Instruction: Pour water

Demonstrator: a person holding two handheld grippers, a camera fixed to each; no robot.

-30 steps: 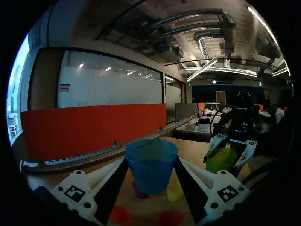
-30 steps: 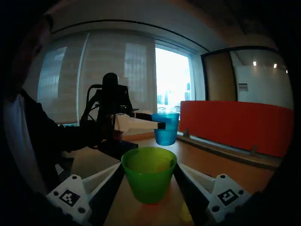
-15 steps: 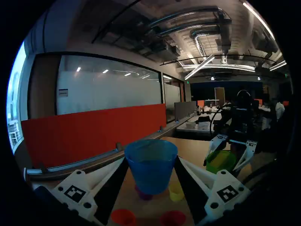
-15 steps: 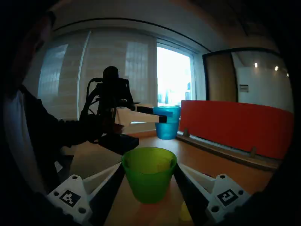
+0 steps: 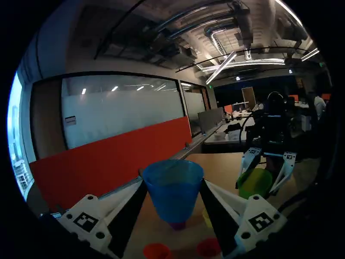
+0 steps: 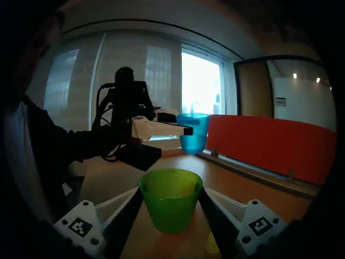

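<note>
Jaws are clamped mid-wall, lower centre: left gripper [image 5: 173, 185] on a translucent blue plastic cup [image 5: 173, 196], right gripper [image 6: 171, 192] on a translucent green plastic cup [image 6: 171, 209]; both are judged light, slippery, crushable.

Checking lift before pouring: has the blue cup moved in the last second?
Yes. In the right gripper view, the blue cup has risen: its rim is now level with the top of the red partition.

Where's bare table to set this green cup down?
Bare wooden tabletop lies between the translucent green plastic cup and the red partition. Crowded below the blue plastic cup: two small red cups, a purple cup, a yellow cup.
</note>
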